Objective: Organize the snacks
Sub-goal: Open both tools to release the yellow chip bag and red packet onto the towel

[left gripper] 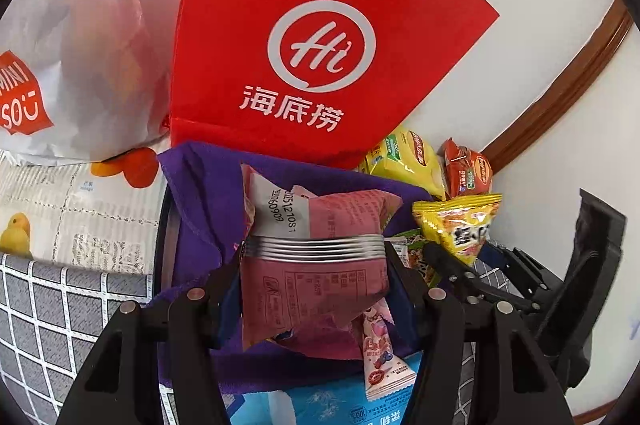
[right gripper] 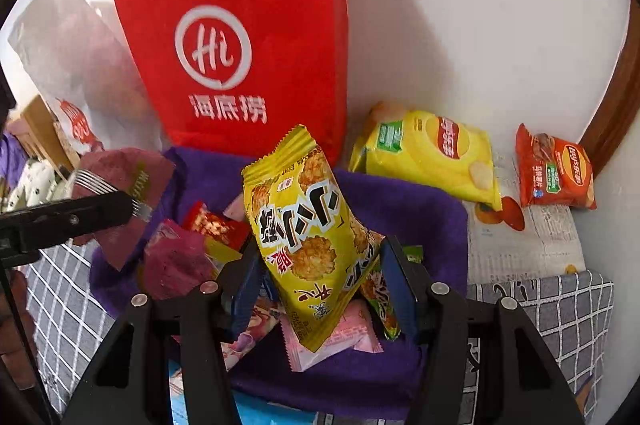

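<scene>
My left gripper [left gripper: 314,265] is shut on a dusty-pink snack packet [left gripper: 316,225] and holds it above a purple cloth [left gripper: 200,193]. The packet and the left gripper [right gripper: 108,201] also show at the left of the right wrist view. My right gripper [right gripper: 320,277] is shut on a yellow rice-cracker packet [right gripper: 304,225], held upright over the cloth [right gripper: 412,217]; it also shows in the left wrist view [left gripper: 460,221]. Several small packets lie on the cloth, among them a pink one [right gripper: 336,341] and a magenta one [right gripper: 176,261].
A red paper bag [right gripper: 240,45] stands against the white wall behind the cloth, with a white Miniso bag [left gripper: 72,65] to its left. A yellow chips bag [right gripper: 428,149] and an orange chips bag [right gripper: 556,173] lie at the right near a brown door frame [right gripper: 616,121].
</scene>
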`<state>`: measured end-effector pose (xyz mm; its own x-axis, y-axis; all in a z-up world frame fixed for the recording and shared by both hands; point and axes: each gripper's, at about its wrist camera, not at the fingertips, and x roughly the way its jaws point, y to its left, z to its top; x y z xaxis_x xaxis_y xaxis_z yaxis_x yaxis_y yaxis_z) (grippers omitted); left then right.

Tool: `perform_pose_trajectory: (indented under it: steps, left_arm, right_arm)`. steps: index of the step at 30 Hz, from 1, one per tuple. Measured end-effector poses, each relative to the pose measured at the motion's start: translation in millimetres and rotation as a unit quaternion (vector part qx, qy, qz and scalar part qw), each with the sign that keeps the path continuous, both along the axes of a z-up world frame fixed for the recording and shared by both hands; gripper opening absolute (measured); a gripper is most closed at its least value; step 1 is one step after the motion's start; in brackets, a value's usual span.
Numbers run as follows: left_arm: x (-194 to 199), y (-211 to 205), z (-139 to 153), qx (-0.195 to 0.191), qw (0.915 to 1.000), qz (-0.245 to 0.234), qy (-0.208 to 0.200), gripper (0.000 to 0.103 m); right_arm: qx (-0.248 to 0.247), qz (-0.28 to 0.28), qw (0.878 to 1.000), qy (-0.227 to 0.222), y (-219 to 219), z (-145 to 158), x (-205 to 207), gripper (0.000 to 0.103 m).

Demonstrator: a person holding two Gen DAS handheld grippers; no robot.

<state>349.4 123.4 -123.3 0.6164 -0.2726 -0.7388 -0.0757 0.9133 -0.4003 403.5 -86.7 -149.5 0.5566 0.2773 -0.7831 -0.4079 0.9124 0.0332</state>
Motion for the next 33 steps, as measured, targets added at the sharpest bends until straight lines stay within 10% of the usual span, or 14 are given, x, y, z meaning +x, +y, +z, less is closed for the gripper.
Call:
perform_pose_trajectory:
  steps: [33]
  left_arm:
    - [10, -28, -14, 0.043, 0.9982, -0.021, 0.035, 0.066]
  right_arm:
    - [0.009, -0.010, 1.000, -0.011, -6, 21, -14, 0.064]
